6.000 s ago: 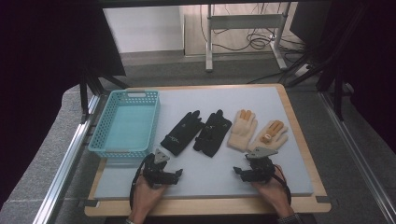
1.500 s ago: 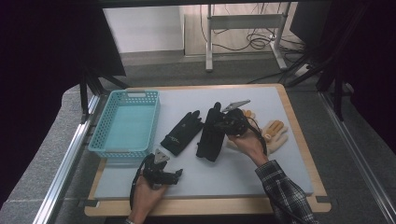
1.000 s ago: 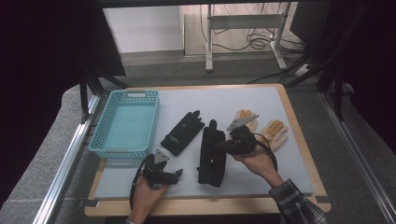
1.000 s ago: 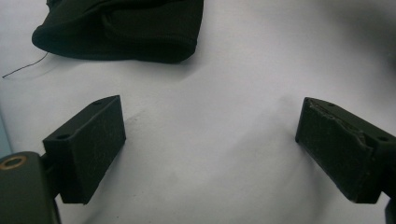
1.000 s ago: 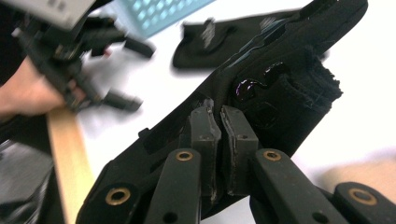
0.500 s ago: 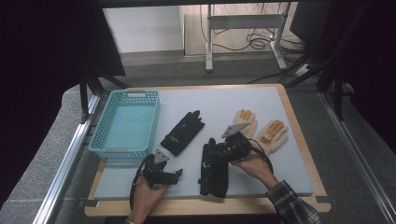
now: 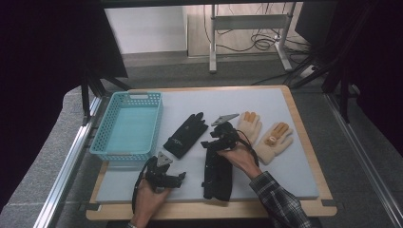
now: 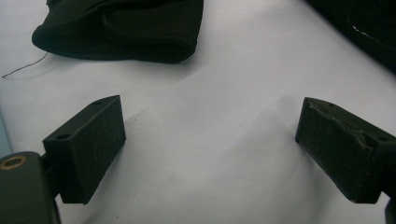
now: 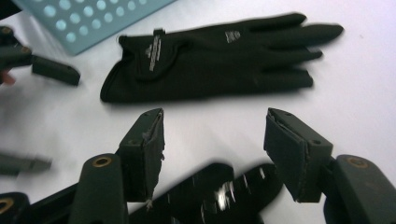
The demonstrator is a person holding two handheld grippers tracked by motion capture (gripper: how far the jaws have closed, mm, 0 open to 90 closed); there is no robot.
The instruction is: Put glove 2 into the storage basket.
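One black glove (image 7: 186, 135) lies flat on the white mat (image 7: 285, 175) beside the basket, and it runs across the top of the right gripper view (image 9: 210, 60). A second black glove (image 7: 217, 173) lies lengthwise near the mat's front edge. My right gripper (image 7: 207, 141) hovers over that glove's finger end. Its jaws have just been opening and stand apart (image 9: 215, 126), with the glove's fingertips (image 9: 219, 191) below them and nothing pinched. My left gripper (image 7: 179, 176) rests open on the mat at the front left (image 8: 210, 135), its jaws empty.
A light blue basket (image 7: 126, 126) stands at the mat's left. Two beige gloves (image 7: 249, 124) (image 7: 274, 141) lie at the right of the mat. A wooden rim (image 7: 304, 128) frames the mat. Bare mat shows at the back and front right.
My right gripper brought the second black glove from the back towards the front edge, laid it down and let go. The left gripper has kept still.
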